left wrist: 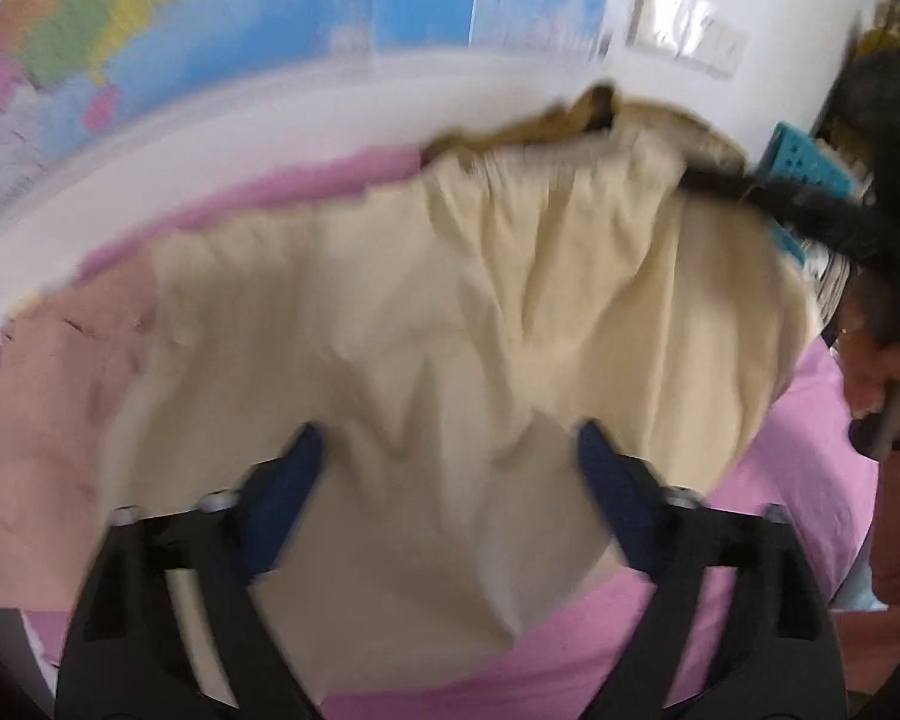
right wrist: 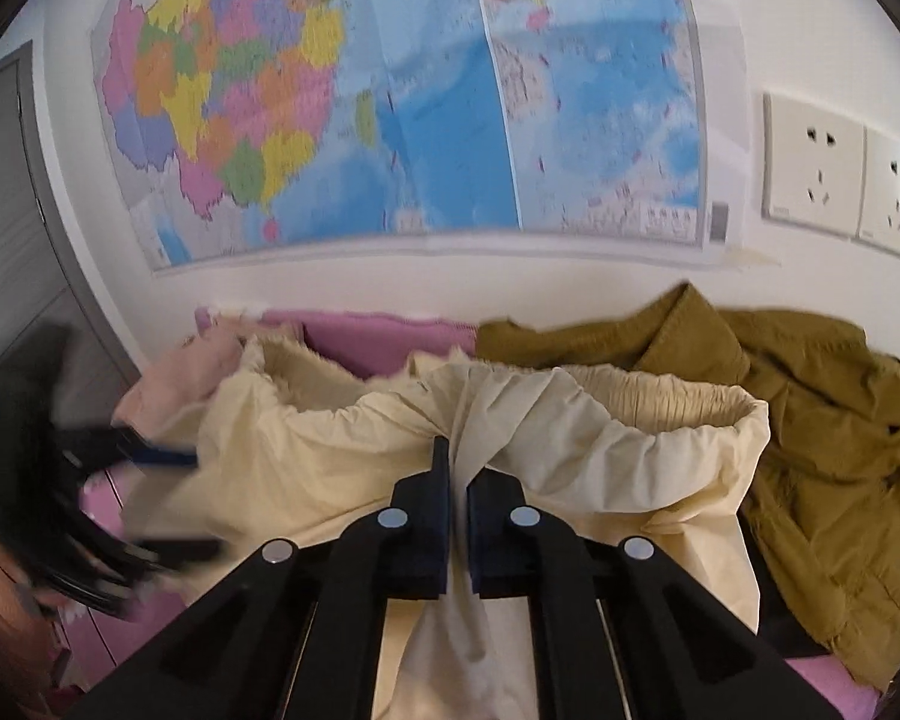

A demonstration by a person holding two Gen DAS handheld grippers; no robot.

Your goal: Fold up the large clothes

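Cream fabric fills both views: one pair of cream trousers (right wrist: 342, 456), elastic waistband toward the wall, lies spread on the pink sheet (left wrist: 810, 456). All places below are relative to these trousers.

Count of garments: three. Cream trousers, one; olive-brown jacket (right wrist: 822, 456), one, bunched just beside their right edge and touching it; pale pink garment (left wrist: 42, 420), one, against their left edge.

Grippers: two. The right gripper (right wrist: 459, 474) sits over the trousers' middle near the waistband, its jaws pressed together on a raised fold of the cream cloth. The left gripper (left wrist: 444, 450) hangs above the trousers' nearer part, jaws spread wide, no cloth between the blue pads (left wrist: 294, 480); this view is motion-blurred. A hand (left wrist: 888, 384) grips the right tool's handle off the trousers' right side.

Surface: pink sheet under all three garments, showing around the trousers' near and far edges.

Room: white wall behind the trousers; one large coloured map (right wrist: 390, 102) above them; wall sockets (right wrist: 810, 162) beyond the jacket, at least two. A blue perforated basket (left wrist: 810, 162) shows past the waistband, right.
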